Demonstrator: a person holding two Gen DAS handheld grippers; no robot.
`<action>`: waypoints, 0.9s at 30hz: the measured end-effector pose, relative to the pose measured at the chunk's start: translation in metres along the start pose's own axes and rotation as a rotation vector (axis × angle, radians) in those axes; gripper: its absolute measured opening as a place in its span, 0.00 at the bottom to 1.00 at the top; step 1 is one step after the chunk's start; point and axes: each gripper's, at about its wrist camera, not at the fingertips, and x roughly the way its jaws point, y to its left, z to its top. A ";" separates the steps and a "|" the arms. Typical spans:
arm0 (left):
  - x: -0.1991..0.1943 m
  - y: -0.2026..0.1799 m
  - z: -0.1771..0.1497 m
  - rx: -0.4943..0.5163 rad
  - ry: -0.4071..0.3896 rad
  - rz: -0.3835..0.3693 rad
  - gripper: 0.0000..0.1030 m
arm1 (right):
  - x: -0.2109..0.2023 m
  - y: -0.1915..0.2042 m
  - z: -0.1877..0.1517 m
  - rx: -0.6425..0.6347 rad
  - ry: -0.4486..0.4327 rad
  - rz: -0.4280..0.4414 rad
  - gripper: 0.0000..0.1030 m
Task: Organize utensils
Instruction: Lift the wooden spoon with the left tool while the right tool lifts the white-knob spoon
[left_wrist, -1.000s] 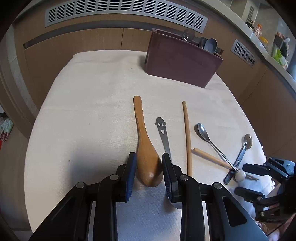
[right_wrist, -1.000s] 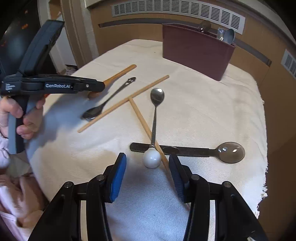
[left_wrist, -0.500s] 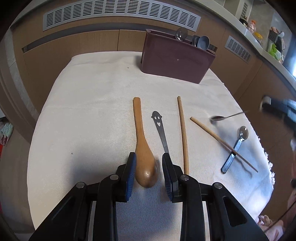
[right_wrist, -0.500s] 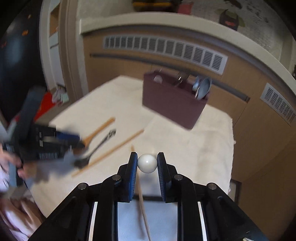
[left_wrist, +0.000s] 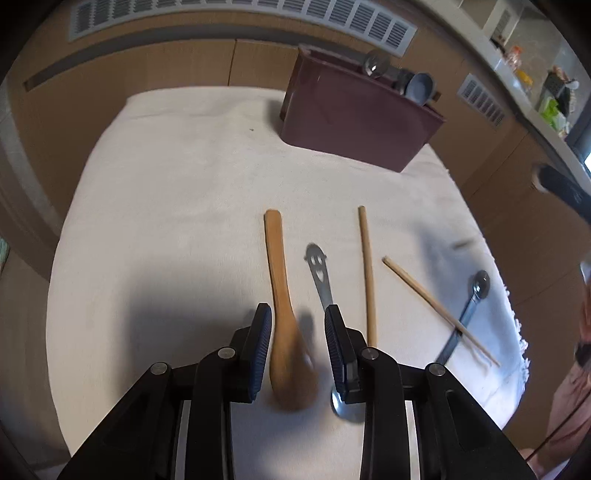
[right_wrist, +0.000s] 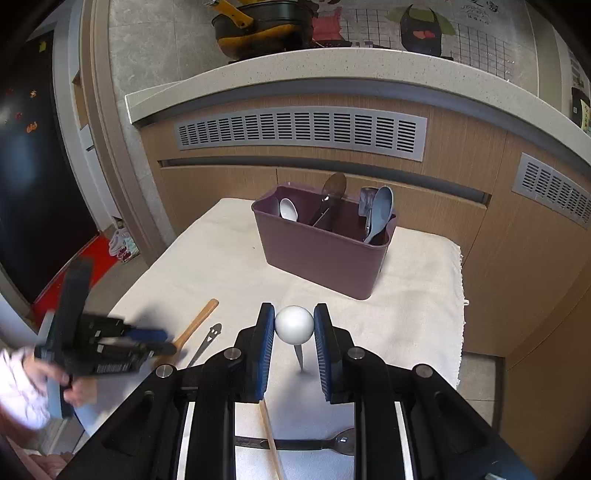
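While the right gripper (right_wrist: 294, 328) is raised above the cloth (right_wrist: 236, 266) and aimed at the maroon caddy (right_wrist: 325, 254), its blue pads pinch a white ball (right_wrist: 294, 324) — the knob end of a spoon whose thin metal stem hangs below. The left gripper (left_wrist: 298, 347) sits low over the cloth, jaws spread, the blurred bowl of a wooden spoon (left_wrist: 282, 314) between them; contact cannot be told. Beside it lie a smiley-handled steel spoon (left_wrist: 319, 273), two wooden chopsticks (left_wrist: 367, 273) and a dark-handled spoon (left_wrist: 469, 306). The caddy — a smooth, rounded plastic box — holds several spoons upright.
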 end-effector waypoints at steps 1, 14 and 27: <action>0.005 0.000 0.008 0.006 0.024 0.014 0.30 | 0.001 -0.001 -0.001 0.001 0.004 0.004 0.19; 0.026 -0.021 0.035 0.111 0.019 0.120 0.11 | -0.009 -0.002 -0.006 0.010 -0.019 0.009 0.19; -0.095 -0.066 0.034 0.099 -0.433 0.005 0.11 | -0.026 0.005 -0.006 0.029 -0.037 0.020 0.19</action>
